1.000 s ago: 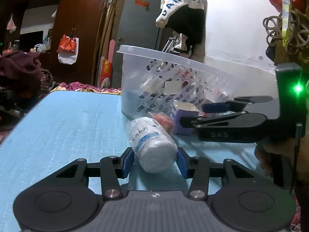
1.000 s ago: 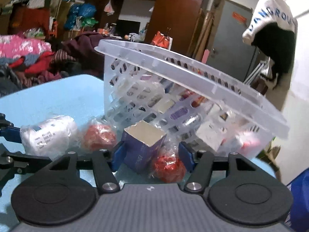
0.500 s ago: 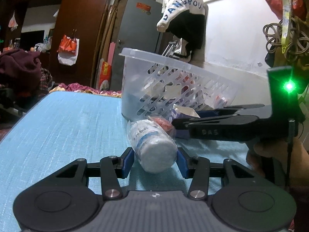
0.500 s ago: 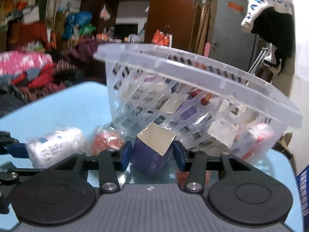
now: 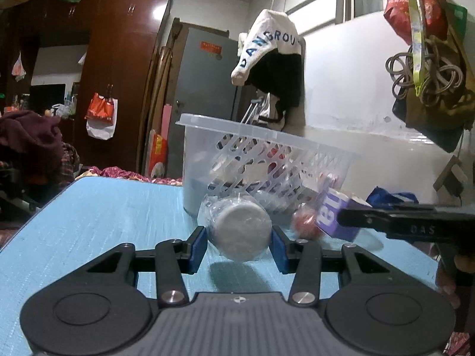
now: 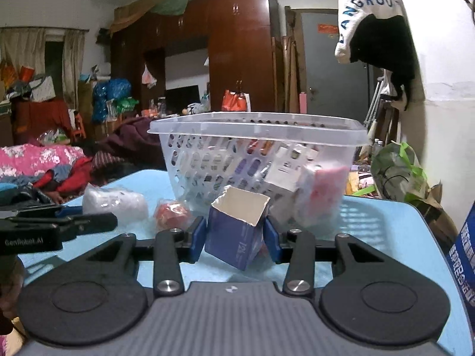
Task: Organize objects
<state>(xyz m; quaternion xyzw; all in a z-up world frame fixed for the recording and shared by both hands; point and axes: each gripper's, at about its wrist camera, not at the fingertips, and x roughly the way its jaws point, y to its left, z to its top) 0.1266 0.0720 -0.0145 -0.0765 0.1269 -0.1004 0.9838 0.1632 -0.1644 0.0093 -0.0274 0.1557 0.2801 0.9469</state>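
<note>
Basket (image 6: 258,130), the clear perforated plastic one, is my landmark: it sits on the blue tabletop (image 5: 98,207) with boxes and packets showing through its holes, too blurred behind the lattice for me to name. In front of the basket my left gripper (image 5: 239,244) is clamped on a white wrapped bottle (image 5: 242,233), its blue pads pressed against both sides, the round base facing the camera and a shadow on the table beneath it. Just right of the bottle, also in front of the basket, lies a red wrapped ball (image 5: 304,222), smeared by motion blur. My right gripper (image 6: 236,238) is closed on a purple carton (image 6: 237,231), tilted, its torn top open and showing pale card inside; it is held close in front of the basket's near wall. From the left wrist view that carton is half covered by the right gripper's black finger, and I can read only part of its white lettering. Whether the carton's bottom edge touches the table I cannot tell. Between the two grippers the red ball is the nearest loose thing. Behind the basket, a white and black garment (image 5: 270,59) with blue letters hangs on the wall beside a grey door (image 5: 204,95). A blue box (image 6: 464,252) at the right of the basket is cut off by the frame edge.
</note>
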